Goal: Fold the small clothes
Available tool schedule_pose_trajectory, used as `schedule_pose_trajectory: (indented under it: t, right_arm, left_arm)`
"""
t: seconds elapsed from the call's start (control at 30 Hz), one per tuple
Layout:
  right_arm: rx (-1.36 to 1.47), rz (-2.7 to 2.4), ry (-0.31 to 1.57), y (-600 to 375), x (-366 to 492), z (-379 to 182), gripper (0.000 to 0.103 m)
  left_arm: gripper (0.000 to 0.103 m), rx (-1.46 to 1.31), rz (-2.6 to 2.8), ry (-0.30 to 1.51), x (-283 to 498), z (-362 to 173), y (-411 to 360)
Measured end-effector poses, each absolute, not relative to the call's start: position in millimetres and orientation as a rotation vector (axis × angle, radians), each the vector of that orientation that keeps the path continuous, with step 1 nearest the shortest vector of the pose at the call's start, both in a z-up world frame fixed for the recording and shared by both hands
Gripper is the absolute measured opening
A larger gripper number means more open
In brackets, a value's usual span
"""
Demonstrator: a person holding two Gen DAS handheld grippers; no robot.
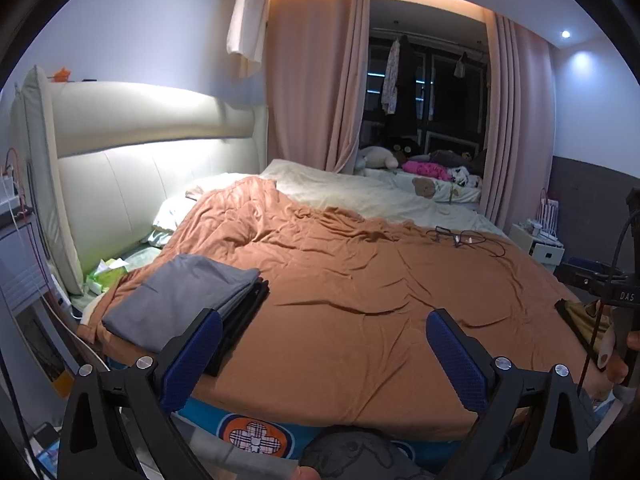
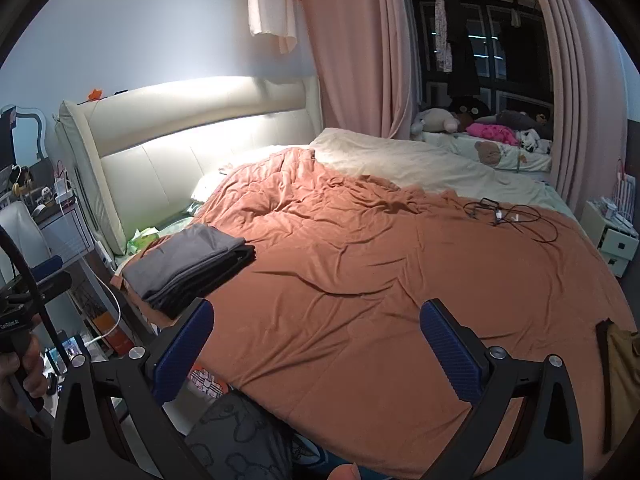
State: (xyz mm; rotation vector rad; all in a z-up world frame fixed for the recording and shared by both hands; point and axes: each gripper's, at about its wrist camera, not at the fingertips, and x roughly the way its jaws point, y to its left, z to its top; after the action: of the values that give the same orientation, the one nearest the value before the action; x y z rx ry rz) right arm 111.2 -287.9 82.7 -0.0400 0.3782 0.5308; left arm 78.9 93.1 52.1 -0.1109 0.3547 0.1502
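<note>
Both tongs were held above the near edge of a wide bed covered by a rumpled rust-orange quilt. The left gripper was seen with its blue-padded fingers spread wide and nothing between them; the right gripper was likewise parted and empty. A folded stack of grey and black garments was laid on the quilt at about ten o'clock, just beyond the left finger in both views. A small mustard-yellow garment with dark trim was lying at three o'clock, at the quilt's right edge. Tangled black cables were left on the quilt at one o'clock, well apart from both.
</note>
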Motion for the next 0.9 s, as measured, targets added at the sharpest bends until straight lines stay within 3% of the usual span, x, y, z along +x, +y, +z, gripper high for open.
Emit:
schedule_pose_trajectory:
  t: [0.9]
  right_arm:
    - [-0.020,0.392,0.315,-317.4,67.5,-9.1,0.103]
  left_arm:
    - [0.103,-0.079,0.095,0.283,53.2,-11.9,41.3]
